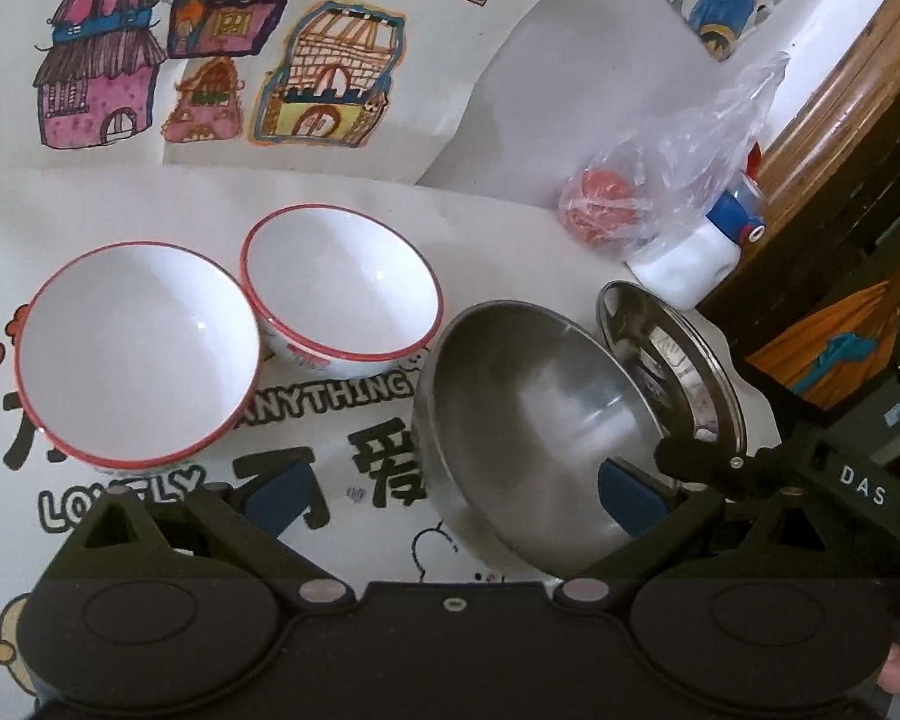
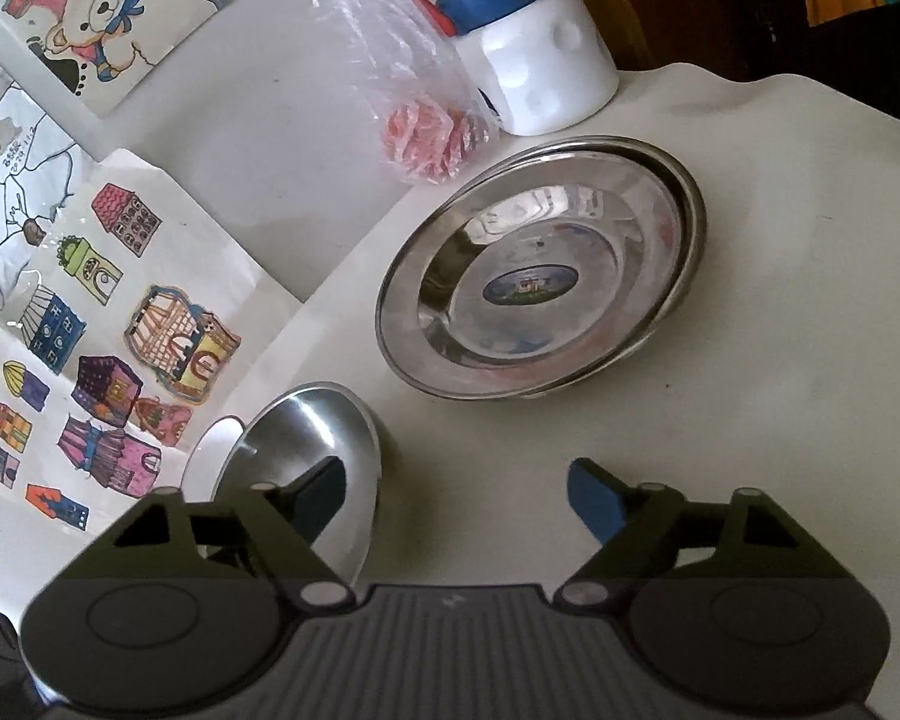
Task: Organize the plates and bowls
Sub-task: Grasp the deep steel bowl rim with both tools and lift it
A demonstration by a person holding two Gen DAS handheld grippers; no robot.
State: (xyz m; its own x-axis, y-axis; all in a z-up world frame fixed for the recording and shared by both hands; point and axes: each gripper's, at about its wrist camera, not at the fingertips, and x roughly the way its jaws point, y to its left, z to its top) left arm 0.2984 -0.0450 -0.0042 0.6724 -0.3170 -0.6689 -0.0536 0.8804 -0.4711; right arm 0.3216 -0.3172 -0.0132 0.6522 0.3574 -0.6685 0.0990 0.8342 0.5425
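Two white bowls with red rims stand side by side on the table in the left wrist view, one at the left (image 1: 138, 354) and one just right of it (image 1: 342, 294). A steel bowl (image 1: 528, 414) stands to their right, and my open left gripper (image 1: 450, 495) hovers over its near rim. Steel plates (image 1: 672, 360) lie beyond it. In the right wrist view the stacked steel plates (image 2: 540, 276) lie ahead of my open, empty right gripper (image 2: 456, 492). The steel bowl (image 2: 312, 438) is at its left finger.
A clear plastic bag with something red inside (image 1: 660, 192) and a white and blue bottle (image 2: 534, 60) stand at the table's far corner. Children's drawings (image 1: 210, 60) cover the surface behind. The table edge and a wooden chair (image 1: 852, 120) are at the right.
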